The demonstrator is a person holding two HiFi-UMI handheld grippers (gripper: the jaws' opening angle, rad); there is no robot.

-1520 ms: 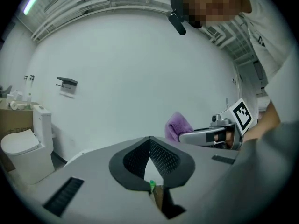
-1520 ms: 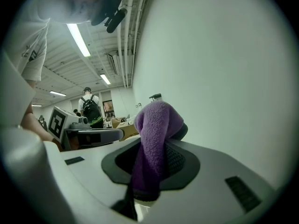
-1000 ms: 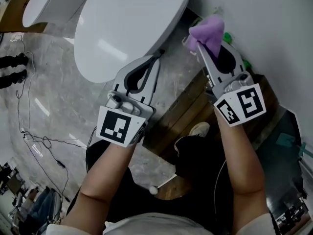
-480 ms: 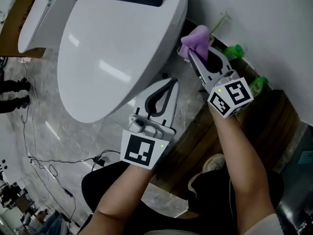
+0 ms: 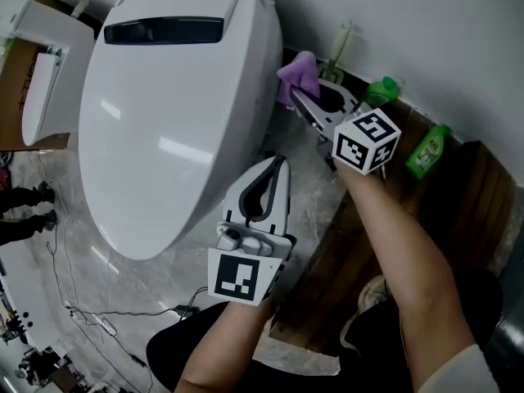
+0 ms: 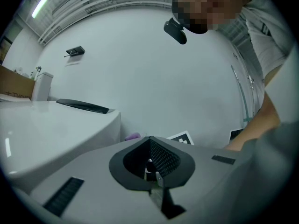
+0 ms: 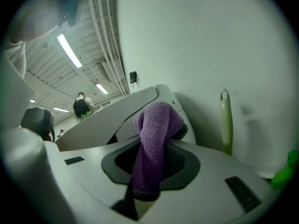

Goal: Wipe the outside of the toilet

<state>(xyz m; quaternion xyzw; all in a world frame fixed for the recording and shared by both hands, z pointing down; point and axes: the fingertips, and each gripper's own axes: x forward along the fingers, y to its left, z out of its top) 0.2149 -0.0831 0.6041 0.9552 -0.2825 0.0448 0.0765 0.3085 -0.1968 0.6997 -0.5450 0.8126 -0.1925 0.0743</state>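
Note:
The white toilet (image 5: 164, 121) has its lid down and fills the upper left of the head view. My right gripper (image 5: 300, 98) is shut on a purple cloth (image 5: 295, 74). The cloth sits against the toilet's right side near the back, close to the wall. In the right gripper view the cloth (image 7: 154, 139) bulges out of the jaws, with the toilet (image 7: 121, 111) just behind it. My left gripper (image 5: 277, 164) is shut and holds nothing. It hangs beside the toilet's right flank over the marble floor. The left gripper view shows the toilet (image 6: 51, 125) at left.
Two green bottles (image 5: 383, 91) (image 5: 427, 150) stand on a wooden board (image 5: 442, 211) along the white wall (image 5: 426, 23). A pale green brush handle (image 5: 340, 43) leans there. Cables (image 5: 82, 318) lie on the floor at lower left. A second white fixture (image 5: 41, 88) is at far left.
My right gripper has carried the purple cloth in toward the toilet's rear right side. The left gripper has stayed shut beside the toilet. The head view has swung to take in more of the lid.

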